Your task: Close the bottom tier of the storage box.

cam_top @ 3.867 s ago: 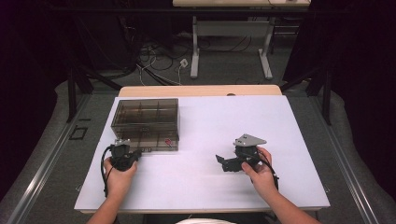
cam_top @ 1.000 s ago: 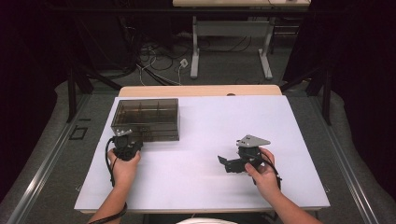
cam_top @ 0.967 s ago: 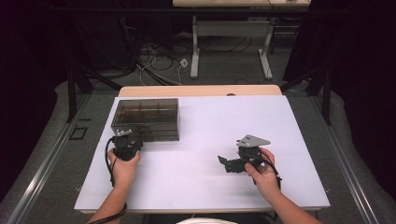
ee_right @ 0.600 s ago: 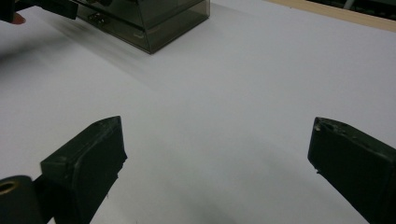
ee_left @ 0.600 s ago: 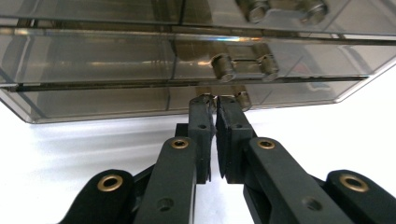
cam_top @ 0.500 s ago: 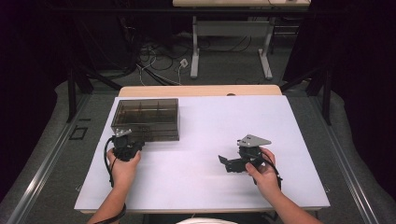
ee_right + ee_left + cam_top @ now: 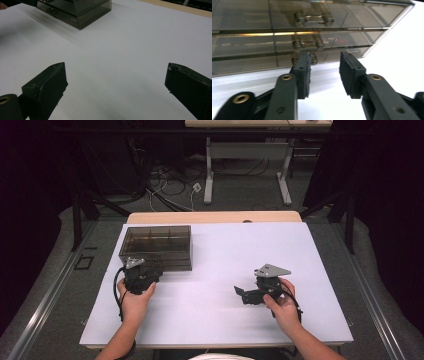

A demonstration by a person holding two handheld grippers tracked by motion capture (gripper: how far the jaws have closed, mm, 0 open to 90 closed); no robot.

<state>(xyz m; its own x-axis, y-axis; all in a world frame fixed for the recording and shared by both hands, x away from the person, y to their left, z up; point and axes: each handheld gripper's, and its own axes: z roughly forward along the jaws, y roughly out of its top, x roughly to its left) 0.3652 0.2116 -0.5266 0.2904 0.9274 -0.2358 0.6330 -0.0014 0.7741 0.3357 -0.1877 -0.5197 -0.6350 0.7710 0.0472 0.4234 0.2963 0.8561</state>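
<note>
Box: a smoky, see-through plastic box (image 7: 156,246) with inner dividers sits lid-down on the far left part of the white table (image 7: 225,320), near its left edge.

Left gripper: the left gripper (image 7: 325,72) is held just in front of the box's near wall — its jaws have just been opening and now stand apart, nothing between them (the latch (image 7: 305,45) lies right ahead of the pads).

Right gripper: the right gripper (image 7: 116,87) rests on the right half of the table, well apart from the box — jaws spread wide over bare white surface.

Hands: each hand grips its tool from the near edge.
</note>
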